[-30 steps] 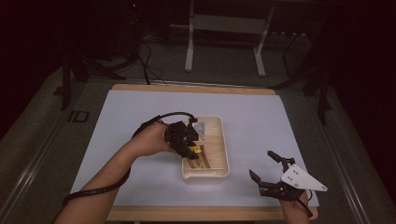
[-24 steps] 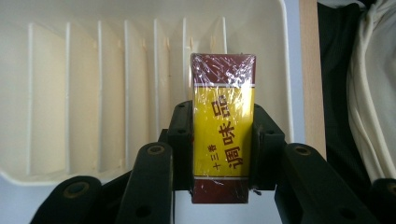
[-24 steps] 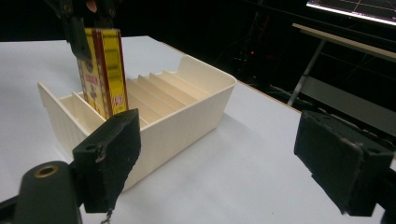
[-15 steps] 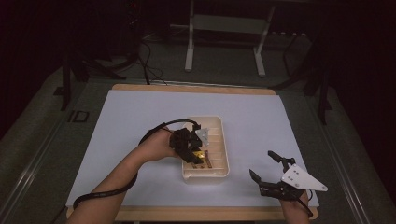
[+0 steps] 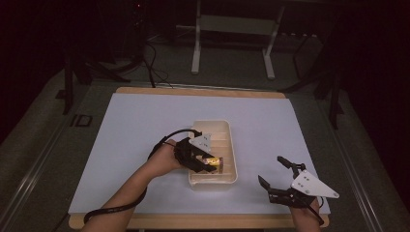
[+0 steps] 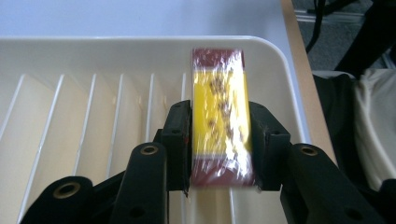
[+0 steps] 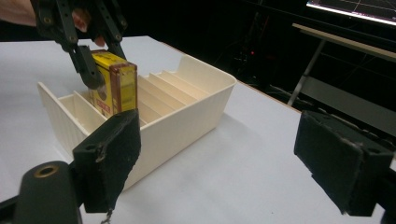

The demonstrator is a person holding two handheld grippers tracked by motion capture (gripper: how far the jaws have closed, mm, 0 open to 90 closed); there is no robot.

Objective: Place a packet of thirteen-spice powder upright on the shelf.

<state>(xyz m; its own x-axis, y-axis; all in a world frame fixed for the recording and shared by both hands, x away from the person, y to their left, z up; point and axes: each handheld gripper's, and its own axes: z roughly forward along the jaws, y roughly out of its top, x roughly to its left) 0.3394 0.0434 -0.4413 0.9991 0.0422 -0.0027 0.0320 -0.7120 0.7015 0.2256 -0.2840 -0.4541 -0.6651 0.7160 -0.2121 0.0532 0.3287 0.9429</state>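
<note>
- Your left claw (image 5: 207,164) has a yellow-and-maroon box (image 6: 219,116) pinched by its two sides, jaws just wide enough for it and pads tight against the wrapper. They've just eased open a hair, but in the left gripper view the box sits snug between them, so I'd call it not let go yet.
- The box is upright and already down in the tray (image 5: 233,150), in the end slot on the side nearest you. Looks like the placing is mostly done; what's left is seating it, opening up and lifting clear.
- Just beside the claw, the slot's thin divider (image 6: 186,88) on one side and the tray's end wall on the other leave little room for the jaws to spread, so watch for a pad catching a rib.
- Beyond the box, the rest of the slots (image 7: 173,88) look bare, nothing in the way there.
- Well off to the side, your right claw (image 5: 283,181) hangs over the white mat (image 5: 145,121) near the table's front edge, jaws wide apart, nothing in them.
- Past the table it's dark: a stand's legs (image 5: 232,43) and some cables on the floor.
</note>
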